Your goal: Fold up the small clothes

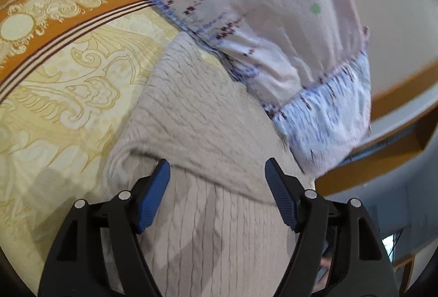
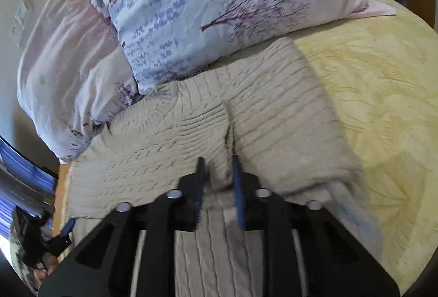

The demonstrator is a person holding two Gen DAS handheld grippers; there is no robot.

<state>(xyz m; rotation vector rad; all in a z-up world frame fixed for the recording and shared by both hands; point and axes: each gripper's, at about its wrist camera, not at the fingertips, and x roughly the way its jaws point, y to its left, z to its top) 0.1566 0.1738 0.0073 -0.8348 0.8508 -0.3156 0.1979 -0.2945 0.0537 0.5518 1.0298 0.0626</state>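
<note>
Clearly we are handling a thick, soft cable-knit sweater, beige and partly folded, lying on the yellow patterned bedspread just below the floral pillows; it looks limp and fairly light, draping rather than holding shape. Our left gripper stands wide with nothing pinched, while our right gripper is narrowed around a raised ridge of knit. We judge folded edges and hems the best holds.

yellow patterned bed, beige knit sweater, floral pillows
</note>
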